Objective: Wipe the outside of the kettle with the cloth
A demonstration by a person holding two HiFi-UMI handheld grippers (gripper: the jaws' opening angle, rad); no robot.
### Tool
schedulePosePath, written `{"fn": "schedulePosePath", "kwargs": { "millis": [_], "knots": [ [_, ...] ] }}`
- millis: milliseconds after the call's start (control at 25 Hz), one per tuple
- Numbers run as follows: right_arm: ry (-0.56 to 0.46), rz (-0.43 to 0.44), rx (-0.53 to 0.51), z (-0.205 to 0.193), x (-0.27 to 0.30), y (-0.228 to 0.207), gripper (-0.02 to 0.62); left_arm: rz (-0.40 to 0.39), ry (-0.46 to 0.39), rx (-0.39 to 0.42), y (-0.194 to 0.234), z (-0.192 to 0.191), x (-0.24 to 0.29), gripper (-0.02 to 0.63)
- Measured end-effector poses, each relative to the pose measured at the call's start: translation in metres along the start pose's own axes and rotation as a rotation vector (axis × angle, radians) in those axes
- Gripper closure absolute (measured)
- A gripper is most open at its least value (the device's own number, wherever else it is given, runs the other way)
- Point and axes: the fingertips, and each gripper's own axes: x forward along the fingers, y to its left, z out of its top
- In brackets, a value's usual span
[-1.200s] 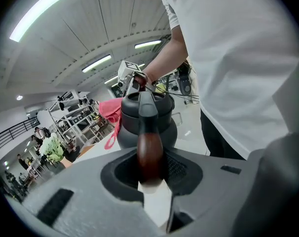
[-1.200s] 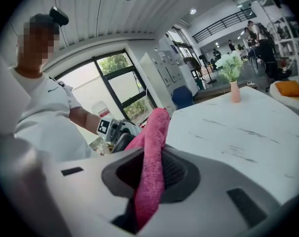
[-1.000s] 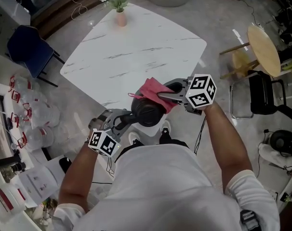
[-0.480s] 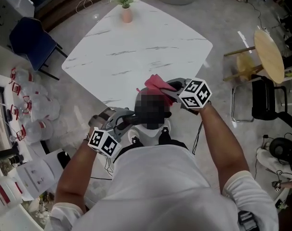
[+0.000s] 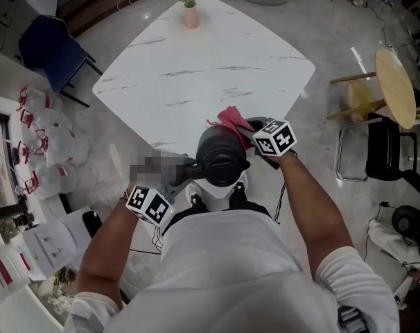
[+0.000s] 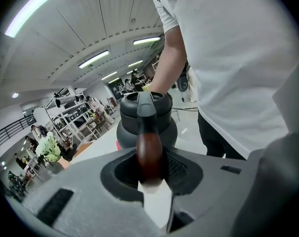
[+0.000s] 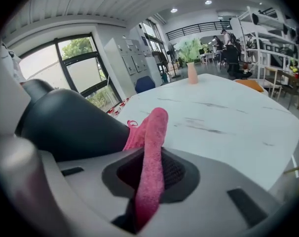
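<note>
Left gripper (image 6: 149, 174) was clamped on the kettle's (image 5: 222, 159) handle (image 6: 148, 152), holding it before the counter (image 5: 196, 75). Right gripper (image 5: 257, 132), pinching the pink cloth (image 5: 231, 120), had dropped from the kettle's top to its far side, so wiping seemed under way.

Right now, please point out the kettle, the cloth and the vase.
kettle (image 5: 222, 161), head view, on its dark round body.
cloth (image 7: 152, 149), right gripper view, on its pink fold.
vase (image 5: 190, 18), head view, on its body.

Black kettle (image 5: 222, 159) with brown handle (image 6: 148, 154), pink cloth (image 5: 231, 119), grey-veined white table (image 5: 196, 61)
</note>
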Motion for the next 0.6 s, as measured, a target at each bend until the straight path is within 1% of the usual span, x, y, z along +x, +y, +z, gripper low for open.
{"fn": "schedulePosePath", "kwargs": {
  "millis": [160,360,520,600],
  "knots": [
    [0.041,-0.019,-0.001,-0.007,0.007,-0.007,0.535,-0.003,0.004,0.005,0.001,0.002,0.001,0.512],
    [0.077,-0.053,-0.035,-0.011,0.006,-0.014,0.535,-0.022,0.010,0.045,0.000,0.003,0.004,0.512],
    [0.055,-0.097,-0.064,-0.001,-0.012,-0.022,0.535,-0.035,0.010,0.063,0.001,0.004,0.006,0.512],
    [0.039,-0.115,-0.096,0.010,-0.027,-0.022,0.535,-0.045,0.010,0.065,0.002,0.005,0.007,0.512]
  ]
}}
